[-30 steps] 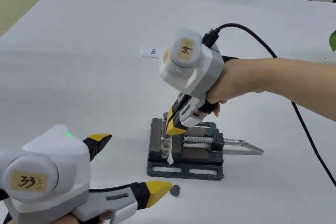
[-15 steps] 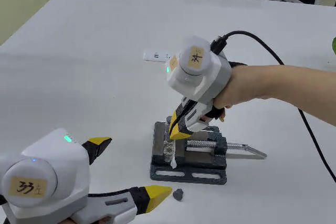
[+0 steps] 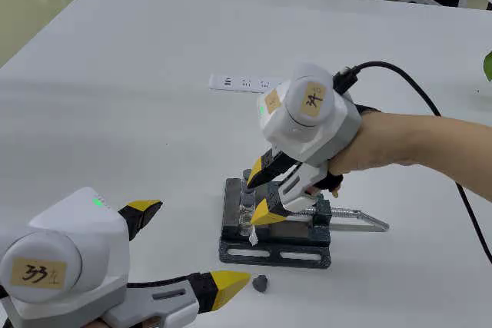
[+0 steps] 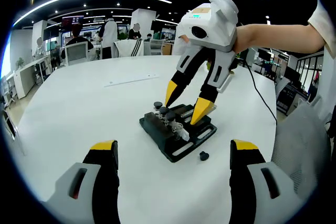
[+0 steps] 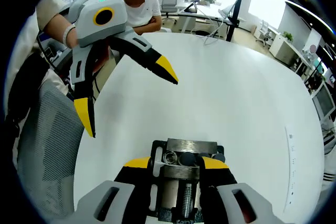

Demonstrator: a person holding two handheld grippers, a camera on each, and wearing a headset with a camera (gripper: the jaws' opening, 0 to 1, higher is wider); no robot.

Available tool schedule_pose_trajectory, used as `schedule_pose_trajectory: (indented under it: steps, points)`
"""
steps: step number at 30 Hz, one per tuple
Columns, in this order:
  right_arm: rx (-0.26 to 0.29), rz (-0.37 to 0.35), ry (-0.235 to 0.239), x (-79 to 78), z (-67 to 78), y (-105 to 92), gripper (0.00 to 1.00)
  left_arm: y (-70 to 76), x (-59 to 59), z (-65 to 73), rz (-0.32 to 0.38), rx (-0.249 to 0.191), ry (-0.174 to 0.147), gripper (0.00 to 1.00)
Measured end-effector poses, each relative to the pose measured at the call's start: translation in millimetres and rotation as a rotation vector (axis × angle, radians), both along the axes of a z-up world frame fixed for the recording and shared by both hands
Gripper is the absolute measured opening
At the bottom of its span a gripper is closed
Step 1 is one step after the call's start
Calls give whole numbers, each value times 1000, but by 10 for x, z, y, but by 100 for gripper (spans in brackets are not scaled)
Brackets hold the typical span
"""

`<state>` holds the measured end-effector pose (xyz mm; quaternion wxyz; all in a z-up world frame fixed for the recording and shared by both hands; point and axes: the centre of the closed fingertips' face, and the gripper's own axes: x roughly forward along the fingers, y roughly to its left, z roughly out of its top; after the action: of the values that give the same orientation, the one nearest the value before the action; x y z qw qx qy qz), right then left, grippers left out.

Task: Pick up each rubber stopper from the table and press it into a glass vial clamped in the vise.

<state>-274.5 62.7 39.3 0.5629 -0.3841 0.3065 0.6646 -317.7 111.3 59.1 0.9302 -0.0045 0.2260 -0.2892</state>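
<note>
A dark vise (image 3: 231, 250) stands on the white table and clamps small glass vials (image 3: 247, 210) in a row. In the right gripper view one vial (image 5: 169, 157) is unplugged and the one beside it (image 5: 187, 159) carries a dark stopper. My right gripper (image 3: 263, 193) hangs just above the vials, open, with nothing between its jaws. A loose dark rubber stopper (image 3: 260, 283) lies on the table in front of the vise. My left gripper (image 3: 188, 245) rests low at the near left, open and empty, its lower tip close to that stopper (image 4: 203, 155).
A white power strip (image 3: 242, 82) lies beyond the vise. The vise's metal handle (image 3: 361, 220) sticks out to the right. A black cable (image 3: 430, 113) runs from the right gripper across the table. Chairs and a seated person line the far edge.
My right gripper was shut with its tips down on a vial; now it has opened and lifted slightly to the right. The left gripper has barely moved.
</note>
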Motion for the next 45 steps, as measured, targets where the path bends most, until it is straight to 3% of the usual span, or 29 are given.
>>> schedule_pose_trajectory:
  steps: [8,15,18,22,28,34,42,45]
  points:
    - [48,-79,20,-188,-37,-117,47,0,-27,21,-5,2,-7,87]
    - [64,-132,42,-347,-68,-199,51,5,-50,49,-14,5,-16,87]
    - [89,-170,81,-419,-73,-194,51,11,-61,53,-18,7,-19,87]
    - [90,-183,86,-510,-108,-212,51,9,-81,61,-22,11,-20,87]
    - [106,-248,129,-597,-221,-244,45,6,-109,61,-30,16,-21,87]
    - [121,-358,153,-628,-371,-234,32,12,-147,38,-29,16,-14,87]
    - [116,-424,166,-634,-547,-211,21,56,-179,-17,-17,13,-1,86]
    - [108,-450,192,-626,-620,-207,17,59,-191,-21,-19,16,3,86]
